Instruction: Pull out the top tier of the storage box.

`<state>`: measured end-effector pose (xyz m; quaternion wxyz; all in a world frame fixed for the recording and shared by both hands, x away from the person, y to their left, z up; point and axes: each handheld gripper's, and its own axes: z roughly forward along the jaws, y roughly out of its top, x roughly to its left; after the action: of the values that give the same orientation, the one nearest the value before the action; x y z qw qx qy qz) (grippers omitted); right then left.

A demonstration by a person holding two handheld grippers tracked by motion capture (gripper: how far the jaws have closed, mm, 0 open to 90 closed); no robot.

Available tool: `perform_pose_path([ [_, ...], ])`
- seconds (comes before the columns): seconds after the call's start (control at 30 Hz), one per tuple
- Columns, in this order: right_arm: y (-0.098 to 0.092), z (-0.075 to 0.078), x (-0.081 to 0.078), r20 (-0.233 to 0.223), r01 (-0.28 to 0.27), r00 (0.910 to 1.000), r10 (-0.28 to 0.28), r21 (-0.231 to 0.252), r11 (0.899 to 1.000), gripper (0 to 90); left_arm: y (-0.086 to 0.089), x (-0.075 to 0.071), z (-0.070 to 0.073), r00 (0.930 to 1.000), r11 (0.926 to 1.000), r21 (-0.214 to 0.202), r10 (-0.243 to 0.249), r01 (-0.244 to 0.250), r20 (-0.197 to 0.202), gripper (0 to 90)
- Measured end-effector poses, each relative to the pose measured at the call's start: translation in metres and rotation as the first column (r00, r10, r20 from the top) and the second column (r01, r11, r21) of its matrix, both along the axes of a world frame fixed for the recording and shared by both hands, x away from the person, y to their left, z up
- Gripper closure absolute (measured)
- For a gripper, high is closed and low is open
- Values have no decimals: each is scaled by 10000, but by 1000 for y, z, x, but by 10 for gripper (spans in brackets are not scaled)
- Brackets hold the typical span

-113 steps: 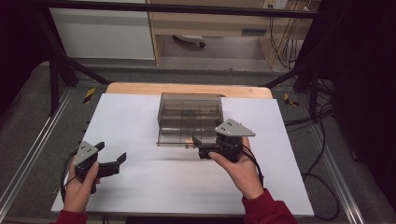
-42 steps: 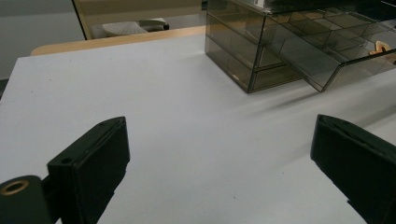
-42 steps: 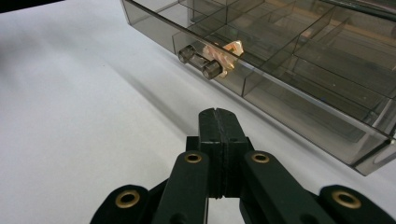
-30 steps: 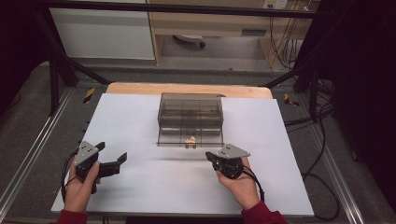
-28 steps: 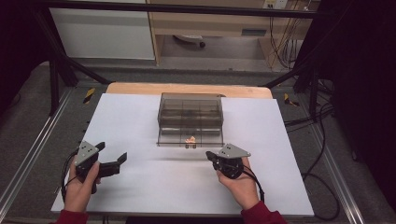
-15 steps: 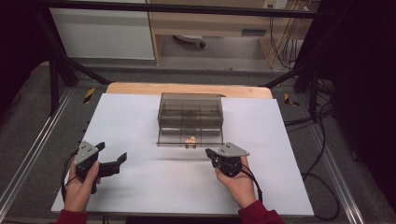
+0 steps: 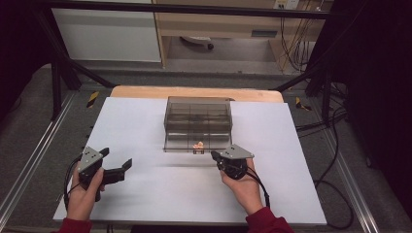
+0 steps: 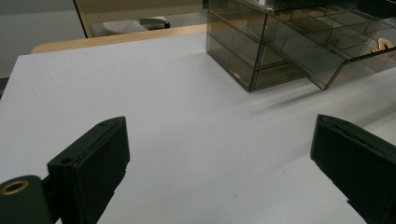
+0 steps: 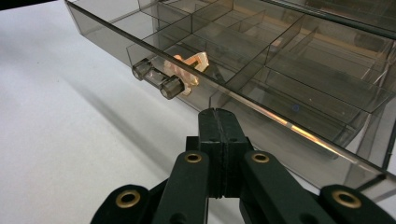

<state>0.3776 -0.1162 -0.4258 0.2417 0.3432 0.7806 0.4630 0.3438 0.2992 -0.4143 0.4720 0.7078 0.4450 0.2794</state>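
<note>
Right tongs (image 7: pixel 216 156), high view: clenched empty just short of the pulled-out drawer (image 7: pixel 197 144). Left tongs (image 8: pixel 219 163), own view: released, cabinet (image 8: pixel 261 51) well ahead. Right tongs' view: knob (image 9: pixel 156 79) ahead-left; pushing off-centre could skew the drawer or slide the cabinet.

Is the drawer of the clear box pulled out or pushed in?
Pulled out. The drawer sticks out from the clear box toward the person, its compartments uncovered, a small orange piece inside.
</note>
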Motion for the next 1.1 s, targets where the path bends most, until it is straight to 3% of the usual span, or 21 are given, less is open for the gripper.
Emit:
perform_pose_path([
  [0.7, -4, 0, 10, 8, 294, 9996, -294, 125, 9995, 900, 3, 1, -2, 9999, 9999, -98, 112, -113, -100, 48],
  [1.1, -5, 1, 14, -95, 425, 9990, -426, -161, 9990, 900, 8, -2, 0, 9998, 9996, -184, 192, -193, -20, 49],
])
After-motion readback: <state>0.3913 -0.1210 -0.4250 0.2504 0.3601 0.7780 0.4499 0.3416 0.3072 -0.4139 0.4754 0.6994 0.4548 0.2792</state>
